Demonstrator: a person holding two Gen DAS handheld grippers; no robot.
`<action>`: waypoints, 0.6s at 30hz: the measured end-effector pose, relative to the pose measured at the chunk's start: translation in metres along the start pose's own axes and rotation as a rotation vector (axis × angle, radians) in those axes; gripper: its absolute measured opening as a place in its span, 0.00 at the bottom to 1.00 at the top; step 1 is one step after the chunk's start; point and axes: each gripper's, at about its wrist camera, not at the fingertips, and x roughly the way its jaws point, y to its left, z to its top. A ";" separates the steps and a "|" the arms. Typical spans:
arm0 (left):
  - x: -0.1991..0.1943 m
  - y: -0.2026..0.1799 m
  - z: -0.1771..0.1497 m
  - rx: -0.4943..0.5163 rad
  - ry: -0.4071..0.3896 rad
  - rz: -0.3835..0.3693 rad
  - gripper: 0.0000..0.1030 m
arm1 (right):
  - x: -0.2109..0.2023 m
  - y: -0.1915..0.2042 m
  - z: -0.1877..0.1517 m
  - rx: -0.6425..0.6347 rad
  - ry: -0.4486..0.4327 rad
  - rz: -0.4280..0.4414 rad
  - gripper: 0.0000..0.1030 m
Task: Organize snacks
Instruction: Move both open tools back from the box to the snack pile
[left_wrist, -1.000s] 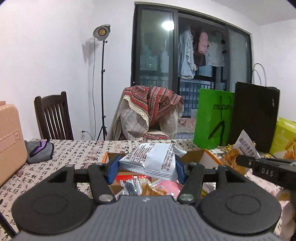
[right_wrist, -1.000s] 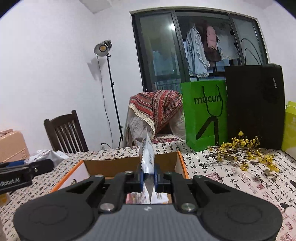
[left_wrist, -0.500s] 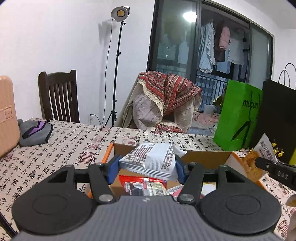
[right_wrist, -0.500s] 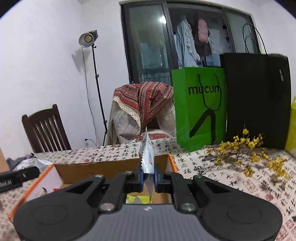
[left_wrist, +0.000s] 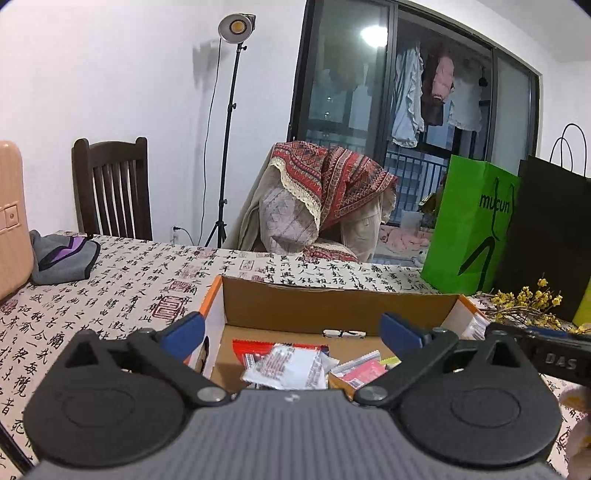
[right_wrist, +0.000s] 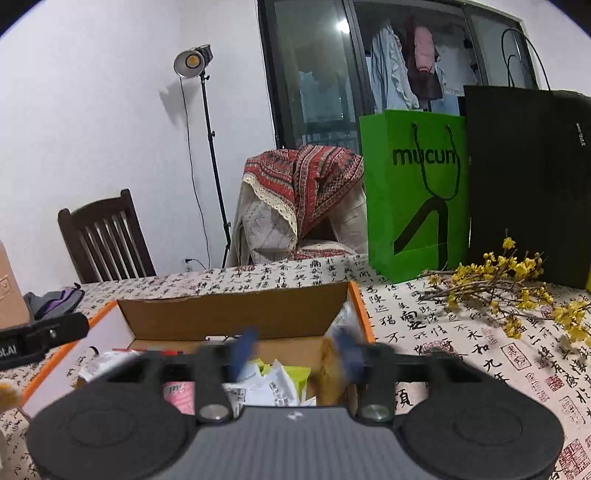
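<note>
Above the cardboard box (left_wrist: 332, 306) on the table, the left gripper (left_wrist: 291, 328) has just spread its jaws wide, and the white snack packet (left_wrist: 291, 365) lies released inside. Right gripper (right_wrist: 295, 345) has also just opened, nothing between its blurred fingers.

The green paper bag (right_wrist: 415, 192) carried the word "mucun" in dark letters, readable in both views. The other gripper's black body (left_wrist: 554, 356) showed "DAS" in the left wrist view, and in the right wrist view the black body at the left edge (right_wrist: 22, 345) showed the letters "OLAI". The tablecloth (right_wrist: 443, 332) was covered in black Chinese calligraphy with red seal stamps; print on the snack packets (left_wrist: 291, 365) was too small to read.
</note>
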 end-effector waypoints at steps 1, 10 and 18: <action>0.000 0.000 0.000 0.000 0.002 0.000 1.00 | -0.002 0.000 0.000 0.000 -0.010 -0.002 0.88; -0.002 0.000 0.002 -0.013 0.005 0.005 1.00 | -0.007 -0.004 0.004 0.025 -0.009 0.001 1.00; -0.023 -0.002 0.013 -0.024 -0.023 -0.011 1.00 | -0.028 0.001 0.015 -0.004 -0.042 0.004 1.00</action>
